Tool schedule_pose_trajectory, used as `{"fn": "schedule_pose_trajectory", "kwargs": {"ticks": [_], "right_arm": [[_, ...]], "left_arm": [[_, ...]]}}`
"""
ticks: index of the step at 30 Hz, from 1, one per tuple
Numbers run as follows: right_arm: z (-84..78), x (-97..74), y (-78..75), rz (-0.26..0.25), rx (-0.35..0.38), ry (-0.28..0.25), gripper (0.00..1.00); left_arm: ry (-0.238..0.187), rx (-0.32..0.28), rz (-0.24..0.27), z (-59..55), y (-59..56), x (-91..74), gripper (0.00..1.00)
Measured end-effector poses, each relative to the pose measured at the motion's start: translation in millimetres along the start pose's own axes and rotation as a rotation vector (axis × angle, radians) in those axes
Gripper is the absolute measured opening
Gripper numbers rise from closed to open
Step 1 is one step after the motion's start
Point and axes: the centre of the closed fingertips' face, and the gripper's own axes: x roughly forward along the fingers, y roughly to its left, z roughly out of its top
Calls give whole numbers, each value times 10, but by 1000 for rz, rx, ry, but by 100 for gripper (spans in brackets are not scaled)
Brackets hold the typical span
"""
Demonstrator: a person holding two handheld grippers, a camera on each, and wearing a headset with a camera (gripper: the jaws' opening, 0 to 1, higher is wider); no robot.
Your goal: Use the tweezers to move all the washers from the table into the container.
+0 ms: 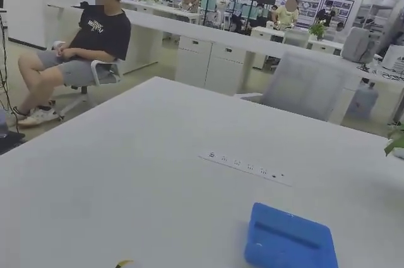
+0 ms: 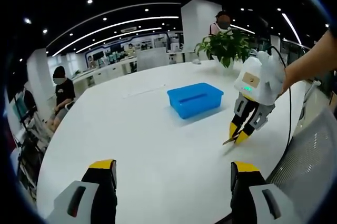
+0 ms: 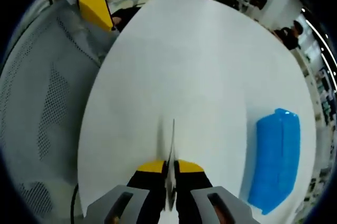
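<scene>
- Head view: the blue container (image 1: 290,238) stands on the white table (image 1: 126,173), low on the right. It is rectangular, with rounded corners.
- Left gripper view: the left gripper (image 2: 174,166) has its jaws wide apart and holds nothing. The container is well ahead of it, near the middle of the table. The right gripper (image 2: 239,132) hangs nearer and to the right of the container, with the tweezers (image 2: 228,141) pointing down at the table.
- Right gripper view: the right gripper's jaws are pressed together on the tweezers, which are thin and silver. They point forward over bare table, and the container lies apart on the right.
</scene>
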Motion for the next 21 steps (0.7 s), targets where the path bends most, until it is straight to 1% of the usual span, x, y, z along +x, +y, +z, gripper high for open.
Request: {"fn": "schedule_pose_trajectory", "kwargs": {"ticks": [4, 6, 7, 9, 11, 12, 13, 14, 15, 16, 17, 18, 19, 20, 21], "right_arm": [[6, -2, 20, -29, -19, 19, 4], [6, -5, 26, -42, -29, 18, 4], [1, -3, 12, -55, -1, 12, 6], [35, -29, 61, -39, 95, -22, 12], [71, -113, 24, -85, 118, -56, 14], [84, -187, 16, -118, 157, -86, 15], [92, -238, 34, -127, 203, -110, 17], [69, -335, 60, -153, 276, -133, 18], [95, -402, 65, -179, 320, -179, 20], [98, -506, 86, -205, 410, -238, 23], [87, -560, 104, -215, 472, -267, 24], [39, -656, 113, -246, 554, -308, 27], [24, -685, 115, -258, 580, -321, 30], [-26, -776, 132, -286, 655, -355, 32], [-49, -835, 144, -302, 703, -384, 34]], "left_arm": [[5, 7, -7, -6, -18, 6, 91], [8, 12, -10, -11, -29, 8, 91], [13, 17, -13, -18, -40, 12, 91], [17, 23, -19, -24, -56, 16, 91], [20, 29, -29, -23, -81, 18, 91], [24, 30, -37, -25, -98, 20, 91], [27, 30, -44, -26, -110, 21, 92], [28, 27, -53, -21, -128, 20, 92], [28, 26, -60, -17, -139, 20, 92], [31, 27, -67, -14, -150, 19, 93], [36, 29, -76, -8, -168, 15, 94], [37, 30, -85, 2, -186, 10, 95], [39, 29, -98, 22, -213, -3, 95], [37, 27, -106, 39, -230, -11, 95], [41, 23, -122, 64, -259, -25, 96]]}}
